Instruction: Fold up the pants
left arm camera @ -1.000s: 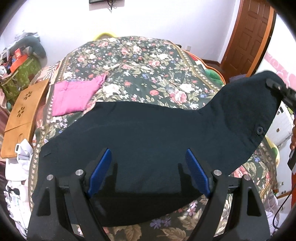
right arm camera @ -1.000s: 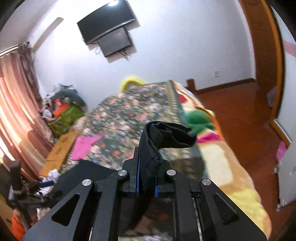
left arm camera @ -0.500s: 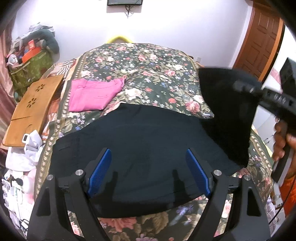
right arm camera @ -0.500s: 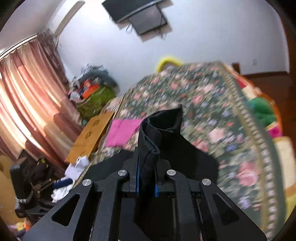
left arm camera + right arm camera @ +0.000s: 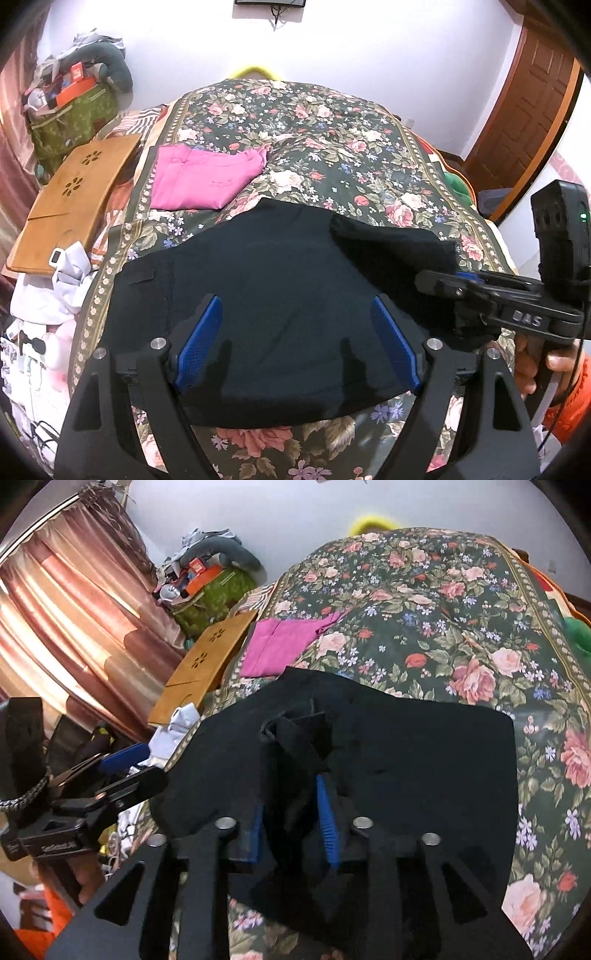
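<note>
Black pants [image 5: 280, 295] on bed [image 5: 332, 147] — soft, limp, light; left hand-held gripper [image 5: 295, 343] spread, right hand-held gripper [image 5: 291, 812] part-open around bunched hem — grip edges.

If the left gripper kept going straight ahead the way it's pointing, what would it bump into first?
Most likely the black pants. The left gripper is open, with the dark fabric spread on the floral bedspread right ahead of its fingers. How far off it is cannot be told.

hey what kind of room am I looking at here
Most likely a home bedroom. A bed with a floral bedspread fills the view, black pants and a folded pink garment lie on it, curtains hang to one side, and a wooden door stands beyond.
</note>
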